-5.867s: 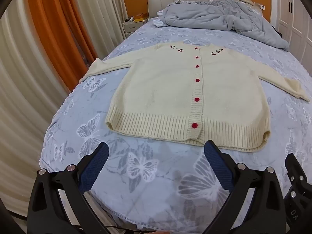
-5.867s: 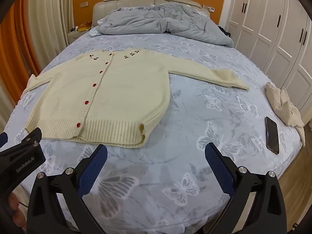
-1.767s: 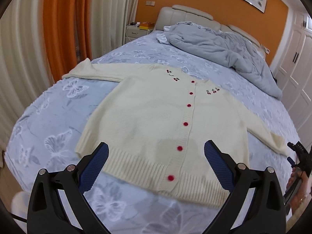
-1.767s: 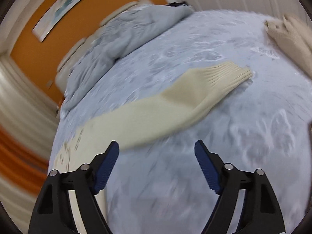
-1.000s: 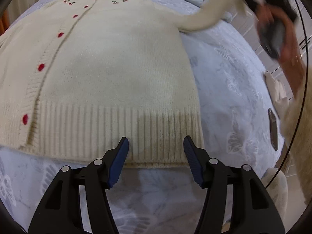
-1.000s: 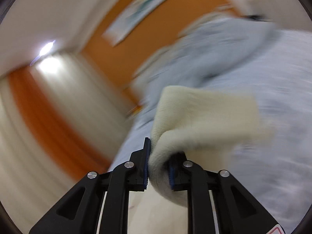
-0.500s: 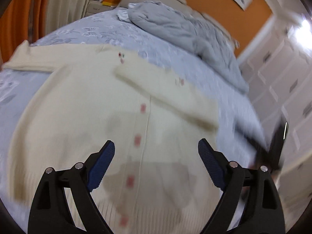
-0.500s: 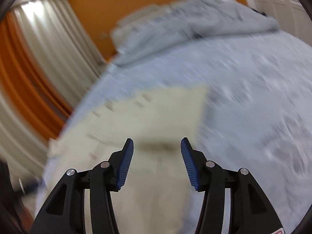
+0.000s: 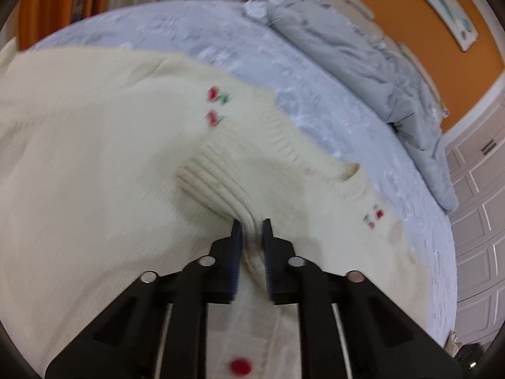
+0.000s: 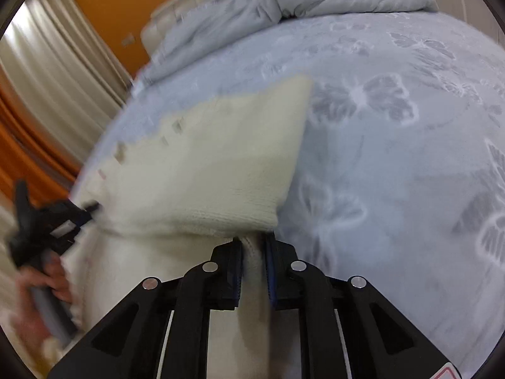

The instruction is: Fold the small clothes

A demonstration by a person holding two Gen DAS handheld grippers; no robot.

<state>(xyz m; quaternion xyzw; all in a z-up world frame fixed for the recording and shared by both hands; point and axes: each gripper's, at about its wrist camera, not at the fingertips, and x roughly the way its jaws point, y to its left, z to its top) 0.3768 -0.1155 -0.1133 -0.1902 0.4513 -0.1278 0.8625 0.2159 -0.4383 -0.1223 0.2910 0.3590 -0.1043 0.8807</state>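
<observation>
I see the cream cardigan spread across the blue butterfly bedsheet, filling the left and centre of the left wrist frame. My left gripper has just closed and now pinches the ribbed cuff of the sleeve lying over the cardigan's front. My right gripper has also just closed, clamped on a knit fold at lower centre. A grey duvet sits bunched at top.
</observation>
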